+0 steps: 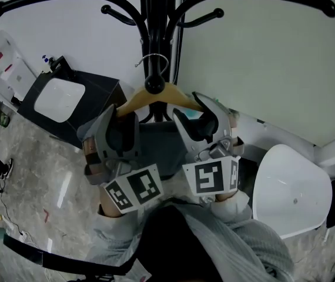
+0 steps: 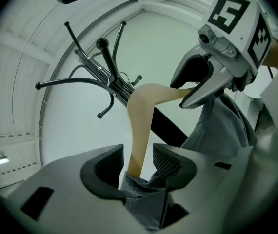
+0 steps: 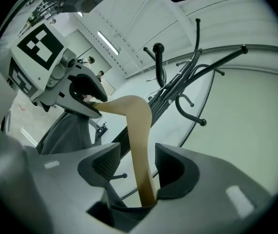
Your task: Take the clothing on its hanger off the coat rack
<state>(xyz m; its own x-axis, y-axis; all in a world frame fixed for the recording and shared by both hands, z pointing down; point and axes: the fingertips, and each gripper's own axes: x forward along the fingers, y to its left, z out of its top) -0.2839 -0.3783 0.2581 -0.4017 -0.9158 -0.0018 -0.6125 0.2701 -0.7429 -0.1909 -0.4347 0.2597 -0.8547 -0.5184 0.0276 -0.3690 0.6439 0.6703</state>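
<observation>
White wall (image 1: 261, 69) behind, grey marbled floor (image 1: 44, 181) below. Black coat rack (image 1: 156, 16) sits centre in head view, curved arms spreading to both sides. Wooden hanger (image 1: 133, 101) is on the rack: its wire hook (image 1: 153, 59) loops at the post just above a ball-tipped peg (image 1: 154, 85). Grey clothing (image 1: 163, 141) drapes off the hanger and hangs between the two grippers. Left gripper (image 1: 120, 119) is at the hanger's left arm, right gripper (image 1: 194, 113) at its right arm, both about level, marker cubes (image 1: 135, 190) facing the head camera. Left gripper view: fingers (image 2: 102, 172) wide, wooden hanger arm running up between them, close to one finger, clear gap to the ribbed pad (image 2: 167, 161) of the other. Grey fabric is bunched at the base of the fingers. Not clamped. Right gripper view: fingers wide as well, hanger arm roughly centred, a gap on either side, fabric down in the throat. Not clamped either. Each gripper view shows the other gripper across at the far arm of the hanger, rack arms behind it. Off-task: black cabinet (image 1: 100, 90) with a white top left of the rack, white chair (image 1: 291, 198) to the right, person's grey sleeves (image 1: 238, 234) at the bottom edge.
</observation>
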